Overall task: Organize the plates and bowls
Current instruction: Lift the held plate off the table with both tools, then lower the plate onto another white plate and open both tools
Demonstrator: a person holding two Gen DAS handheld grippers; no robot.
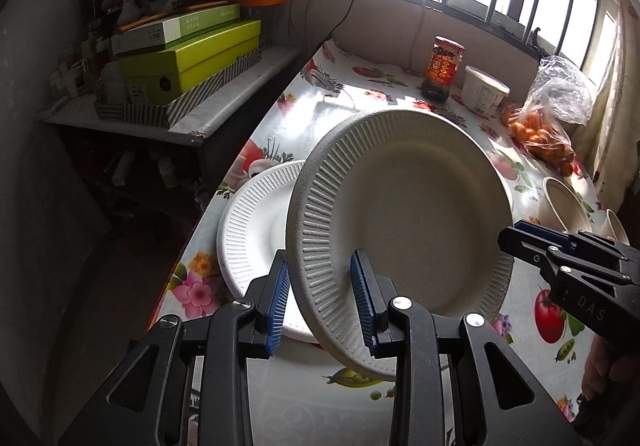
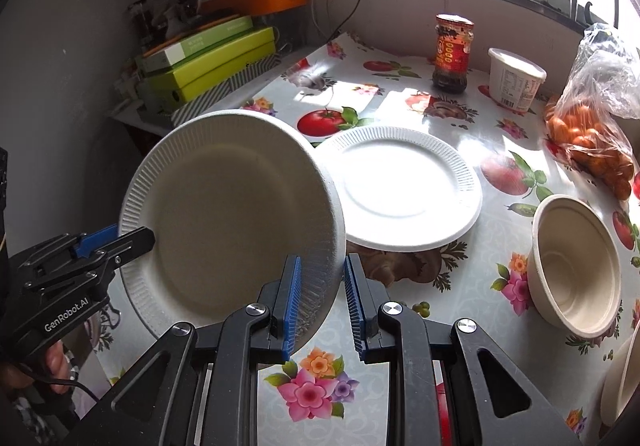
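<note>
**Item: lifted plate** (image 1: 404,214). White ribbed disposable plate, held off the table (image 2: 400,98) and steeply tilted, at the near left of the scene.

**Left gripper** (image 1: 320,278). Blue pads pinch the plate's near rim.

**Right gripper** (image 2: 320,278). Pads pressed in on the opposite rim of the same plate. The grip looks firm, though the contact itself is partly hidden.

**Item: flat plate** (image 2: 400,186). Same type, lying face up at mid-table, just beyond the lifted one and partly overlapped by it in both views.

**Item: bowls.** One beige bowl (image 2: 572,266) stands to the right. A second bowl (image 2: 620,378) shows only at the near right edge.

**Step in hand (judged).** Stack the lifted plate onto the flat one.

**Handling notes.**
- Level the plate before it goes down.
- Centre it over the flat plate so the ribbed rims nest.
- Keep both ends at the same height, since thin pulp may flex or fold under uneven pull.
- Lower until the plate seats, then part one pair of pads at a time so it does not skid.
</note>
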